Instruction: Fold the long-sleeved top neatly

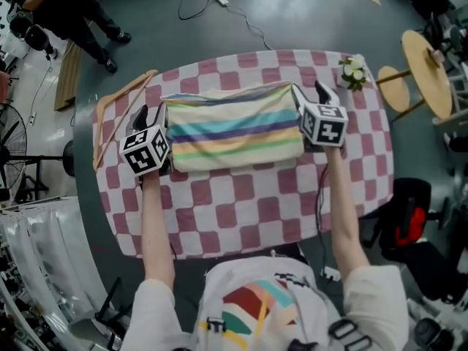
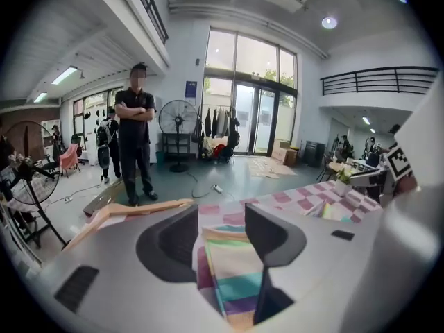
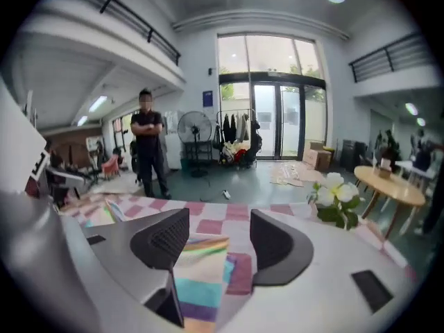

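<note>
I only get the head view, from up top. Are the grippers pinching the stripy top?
Observer: No. The left gripper view shows the left gripper with jaws apart. The folded pastel-striped fabric long-sleeved top lies under the gap, unpinched.
Child: And the other one?
Observer: The right gripper is open too, over the opposite end.
Child: Is anyone watching?
Observer: A person in dark clothes stands facing us, arms crossed.

Bright daylight from tall windows (image 3: 270, 109); gripper views bulge, darkening and blurring at edges.
</note>
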